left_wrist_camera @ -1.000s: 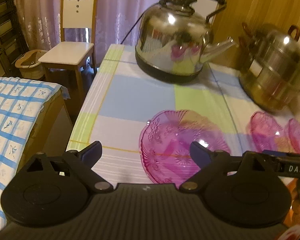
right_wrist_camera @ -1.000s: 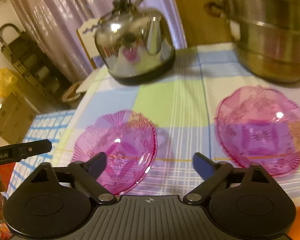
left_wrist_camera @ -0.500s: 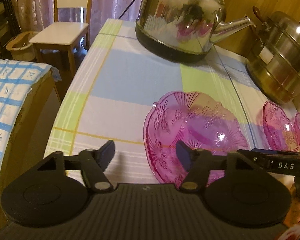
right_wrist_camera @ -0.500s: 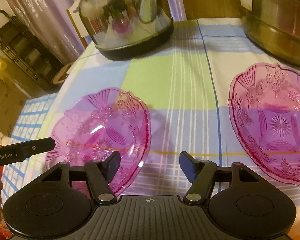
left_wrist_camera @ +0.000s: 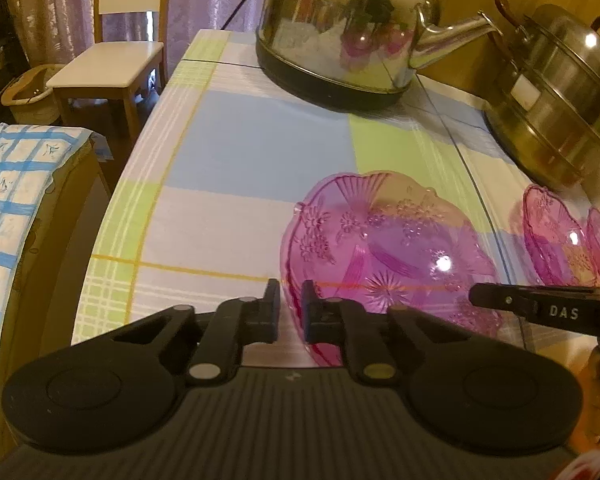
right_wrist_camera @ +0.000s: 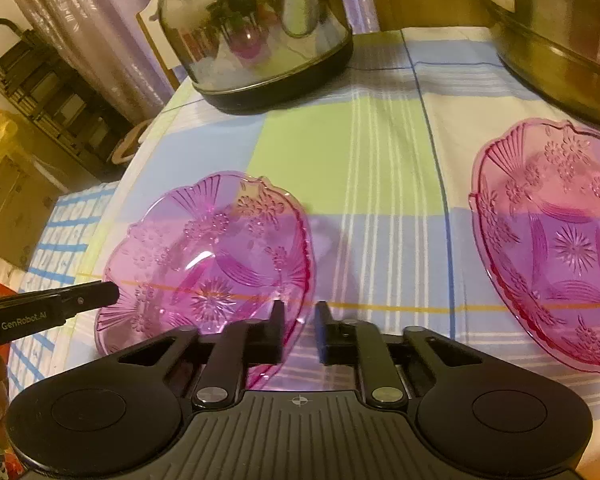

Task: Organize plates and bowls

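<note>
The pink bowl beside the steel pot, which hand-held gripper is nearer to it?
Right. The right hand-held gripper grips the other pink bowl on the rim facing the pot-side bowl; the left hand-held gripper grips its far rim.

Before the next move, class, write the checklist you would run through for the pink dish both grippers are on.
1. Left gripper shut on the pink dish, rim between its fingers: ok.
2. Right gripper shut on the same dish's opposite rim: ok.
3. Grips firm enough to lift evenly: cannot tell.
4. Kettle standing apart from the dish: ok.
5. Second pink dish empty and untouched on the tablecloth: ok.
</note>
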Demonstrator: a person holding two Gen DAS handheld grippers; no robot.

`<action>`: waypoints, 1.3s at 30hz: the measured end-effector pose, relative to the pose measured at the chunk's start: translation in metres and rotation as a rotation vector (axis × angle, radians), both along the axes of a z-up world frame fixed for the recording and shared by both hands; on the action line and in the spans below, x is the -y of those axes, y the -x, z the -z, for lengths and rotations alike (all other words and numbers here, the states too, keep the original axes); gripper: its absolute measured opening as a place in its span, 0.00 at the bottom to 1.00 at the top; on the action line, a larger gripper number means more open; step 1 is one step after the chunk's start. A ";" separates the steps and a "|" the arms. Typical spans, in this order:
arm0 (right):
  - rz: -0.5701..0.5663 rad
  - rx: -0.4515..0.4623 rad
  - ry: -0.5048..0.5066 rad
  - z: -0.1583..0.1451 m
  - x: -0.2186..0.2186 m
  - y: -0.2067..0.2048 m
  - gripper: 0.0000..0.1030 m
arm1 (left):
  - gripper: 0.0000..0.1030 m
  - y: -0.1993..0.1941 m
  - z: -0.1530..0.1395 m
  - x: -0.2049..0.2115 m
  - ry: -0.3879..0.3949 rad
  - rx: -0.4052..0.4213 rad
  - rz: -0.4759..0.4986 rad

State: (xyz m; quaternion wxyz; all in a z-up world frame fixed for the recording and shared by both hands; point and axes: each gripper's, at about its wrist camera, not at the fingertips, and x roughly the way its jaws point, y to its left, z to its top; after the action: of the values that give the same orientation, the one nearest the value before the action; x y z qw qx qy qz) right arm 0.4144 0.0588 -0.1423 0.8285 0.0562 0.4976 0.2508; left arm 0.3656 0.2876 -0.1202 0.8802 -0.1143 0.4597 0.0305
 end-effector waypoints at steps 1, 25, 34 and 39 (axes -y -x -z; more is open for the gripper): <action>-0.001 0.002 0.004 0.000 -0.001 0.000 0.11 | 0.08 0.000 -0.001 0.002 -0.011 -0.004 0.003; 0.078 0.083 -0.034 -0.084 0.067 0.038 0.10 | 0.08 0.012 -0.081 0.069 -0.034 0.069 0.094; 0.143 0.149 -0.020 -0.106 0.131 0.054 0.10 | 0.07 0.003 -0.099 0.140 -0.019 0.114 0.143; 0.198 0.147 -0.034 -0.107 0.179 0.054 0.10 | 0.07 -0.002 -0.100 0.179 -0.007 0.141 0.179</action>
State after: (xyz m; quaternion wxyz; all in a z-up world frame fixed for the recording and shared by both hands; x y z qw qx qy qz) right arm 0.3607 -0.1200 -0.0354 0.8825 0.1004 0.4230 0.1796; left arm 0.3680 0.1084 -0.0199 0.9099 -0.0714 0.4051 -0.0545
